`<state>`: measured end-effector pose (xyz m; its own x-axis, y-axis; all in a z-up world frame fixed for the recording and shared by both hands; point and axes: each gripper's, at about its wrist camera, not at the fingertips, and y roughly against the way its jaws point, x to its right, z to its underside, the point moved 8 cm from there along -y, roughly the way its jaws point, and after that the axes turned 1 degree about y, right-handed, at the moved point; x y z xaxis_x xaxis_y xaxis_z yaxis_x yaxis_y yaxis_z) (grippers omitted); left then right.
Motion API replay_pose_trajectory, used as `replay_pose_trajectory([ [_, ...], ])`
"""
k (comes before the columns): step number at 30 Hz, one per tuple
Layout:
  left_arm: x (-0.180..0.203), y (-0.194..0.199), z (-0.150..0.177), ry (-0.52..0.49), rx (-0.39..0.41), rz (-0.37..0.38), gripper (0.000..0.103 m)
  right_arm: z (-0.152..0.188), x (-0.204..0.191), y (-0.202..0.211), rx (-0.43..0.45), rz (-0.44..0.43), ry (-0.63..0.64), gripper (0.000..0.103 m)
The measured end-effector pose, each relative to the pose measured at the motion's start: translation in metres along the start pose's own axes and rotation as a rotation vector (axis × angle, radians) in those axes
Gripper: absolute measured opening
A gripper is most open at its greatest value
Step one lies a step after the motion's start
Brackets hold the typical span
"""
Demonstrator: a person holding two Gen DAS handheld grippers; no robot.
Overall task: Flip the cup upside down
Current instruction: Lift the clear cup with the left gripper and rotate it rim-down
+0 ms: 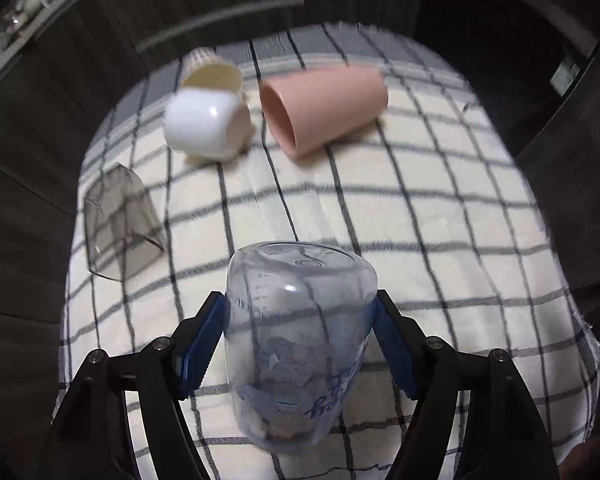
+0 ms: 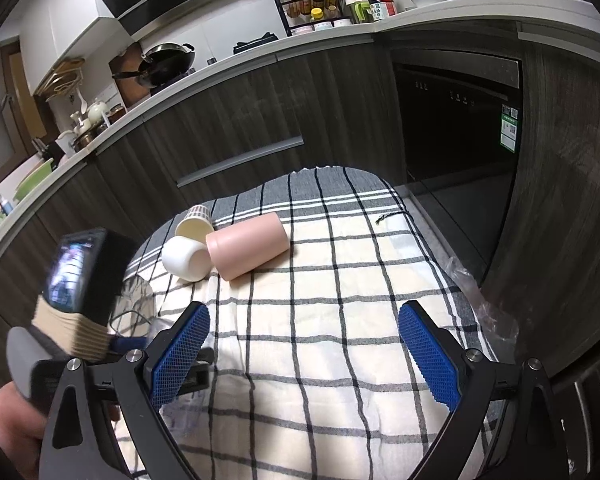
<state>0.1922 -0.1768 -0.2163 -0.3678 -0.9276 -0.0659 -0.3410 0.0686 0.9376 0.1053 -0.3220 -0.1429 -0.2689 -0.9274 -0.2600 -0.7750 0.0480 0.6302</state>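
Observation:
In the left wrist view my left gripper (image 1: 300, 320) is shut on a clear printed cup (image 1: 296, 344), held between the blue pads with its base pointing away and up, above the checked cloth (image 1: 440, 240). My right gripper (image 2: 304, 340) is open and empty above the cloth (image 2: 320, 320). A pink cup (image 1: 324, 108) (image 2: 248, 246) lies on its side at the far end. A white cup (image 1: 206, 124) (image 2: 186, 258) and a cream cup (image 1: 210, 72) (image 2: 194, 226) lie beside it.
A smoky clear cup (image 1: 120, 224) stands upside down near the cloth's left edge. Dark kitchen cabinets (image 2: 240, 120) and a dishwasher (image 2: 456, 120) stand beyond the table. The left hand-held device (image 2: 80, 280) sits at the right view's left side. A plastic bag (image 2: 480, 300) lies at the cloth's right edge.

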Motion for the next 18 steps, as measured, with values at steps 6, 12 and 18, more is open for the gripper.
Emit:
replay_pose_trajectory([
  [6, -0.007, 0.042, -0.009, 0.013, 0.222, -0.022, 0.072, -0.001, -0.005, 0.006, 0.020, -0.007, 0.008, 0.096],
  [12, -0.020, 0.066, -0.012, 0.060, 0.440, 0.004, 0.072, 0.001, -0.011, 0.007, 0.026, 0.005, 0.037, 0.095],
  [18, -0.031, 0.070, -0.005, 0.103, 0.611, 0.022, 0.072, 0.004, -0.015, 0.006, 0.031, 0.033, 0.078, 0.095],
])
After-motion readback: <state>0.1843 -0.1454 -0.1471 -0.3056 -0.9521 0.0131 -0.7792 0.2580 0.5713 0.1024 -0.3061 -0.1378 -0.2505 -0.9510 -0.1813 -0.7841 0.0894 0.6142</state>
